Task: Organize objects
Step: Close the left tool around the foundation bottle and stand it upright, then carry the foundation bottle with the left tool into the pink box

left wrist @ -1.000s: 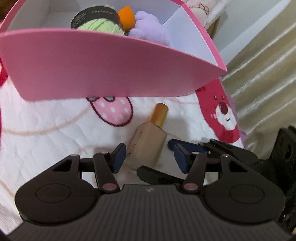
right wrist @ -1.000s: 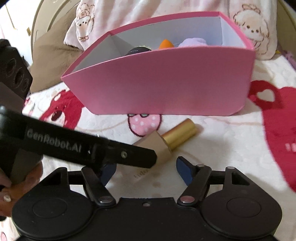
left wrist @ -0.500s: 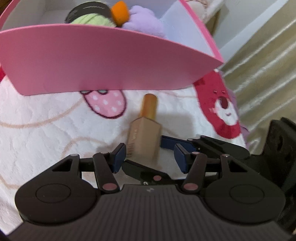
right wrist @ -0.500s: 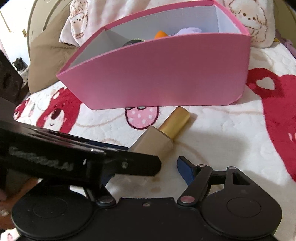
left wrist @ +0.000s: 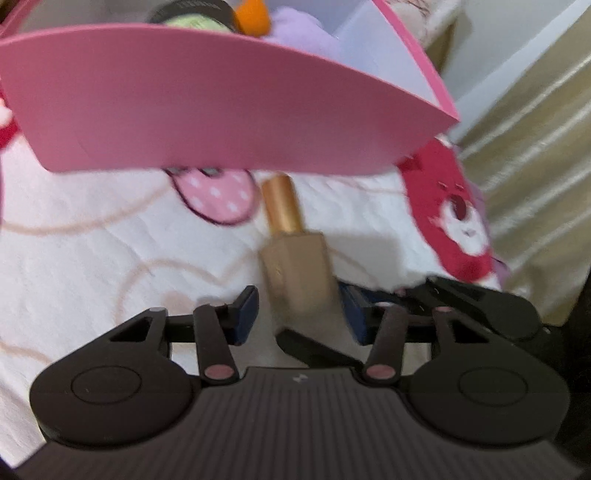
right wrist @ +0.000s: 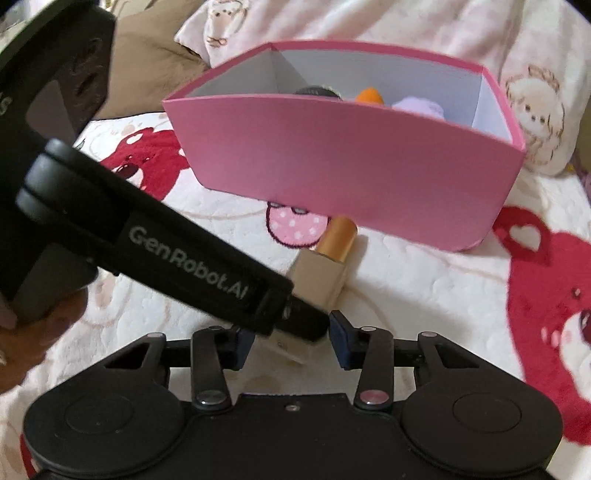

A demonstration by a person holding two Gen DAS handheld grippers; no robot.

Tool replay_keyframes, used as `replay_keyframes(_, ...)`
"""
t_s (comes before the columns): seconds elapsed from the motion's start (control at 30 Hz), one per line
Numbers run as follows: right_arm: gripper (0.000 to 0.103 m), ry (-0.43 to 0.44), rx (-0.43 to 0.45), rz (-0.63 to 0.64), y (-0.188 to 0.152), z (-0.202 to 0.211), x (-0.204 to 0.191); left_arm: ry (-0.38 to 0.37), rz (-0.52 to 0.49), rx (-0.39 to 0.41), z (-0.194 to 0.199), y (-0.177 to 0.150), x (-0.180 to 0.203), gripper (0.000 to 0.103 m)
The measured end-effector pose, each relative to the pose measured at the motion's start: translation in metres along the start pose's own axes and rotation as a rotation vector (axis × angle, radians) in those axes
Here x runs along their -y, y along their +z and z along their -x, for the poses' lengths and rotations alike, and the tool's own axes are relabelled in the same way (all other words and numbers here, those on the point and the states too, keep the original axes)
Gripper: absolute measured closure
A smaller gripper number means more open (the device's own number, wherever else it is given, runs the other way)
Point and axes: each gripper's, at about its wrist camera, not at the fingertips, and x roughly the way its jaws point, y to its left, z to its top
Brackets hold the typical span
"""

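Note:
A beige bottle [left wrist: 295, 273] with a gold cap [left wrist: 282, 203] lies on the bedspread, its cap toward the pink box [left wrist: 221, 110]. My left gripper [left wrist: 300, 314] straddles the bottle's body, jaws opening slightly, with a gap on each side. In the right wrist view the bottle [right wrist: 321, 273] runs back to my right gripper [right wrist: 291, 343], whose jaws are closing with the bottle's base between them; the pads do not visibly press. The left gripper's finger [right wrist: 184, 266] crosses over the bottle and hides part of it.
The pink box [right wrist: 351, 166] holds a green yarn ball [left wrist: 192, 20], an orange piece [right wrist: 369, 95] and a purple plush [right wrist: 417, 107]. A brown pillow [right wrist: 147, 62] and a printed blanket [right wrist: 535, 110] lie behind it. A hand [right wrist: 33, 332] holds the left gripper.
The right gripper's jaws have narrowed around the bottle's base. The bottle has swung so its cap points straight at the box. The left gripper has crept further along it.

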Motion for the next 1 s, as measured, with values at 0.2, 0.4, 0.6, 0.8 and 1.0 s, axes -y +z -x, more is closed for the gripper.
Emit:
replay_keyframes(0.2, 0.051, 0.021, 0.012, -0.081, -0.001, -0.025, 0.010, -0.043, 0.047, 0.035, -0.009, 0.002, -0.012, 0.054)
replay_keyframes(0.4, 0.055, 0.027, -0.002, -0.149, -0.001, -0.016, 0.015, -0.052, 0.071, 0.017, -0.008, 0.001, -0.008, 0.056)
replay_keyframes(0.6, 0.056, 0.097, -0.042, -0.266, -0.004, -0.006, 0.023, -0.043, 0.082, -0.006, 0.000, -0.011, -0.003, 0.055)
replay_keyframes(0.8, 0.056, 0.141, -0.057, -0.263, -0.005, -0.003, 0.006, 0.000, 0.065, 0.006, 0.027, -0.024, -0.003, 0.056)
replay_keyframes(1.0, 0.056, 0.169, 0.021, -0.227, 0.006, 0.016, -0.018, 0.026, 0.026, 0.063, 0.064, -0.024, 0.004, 0.056)
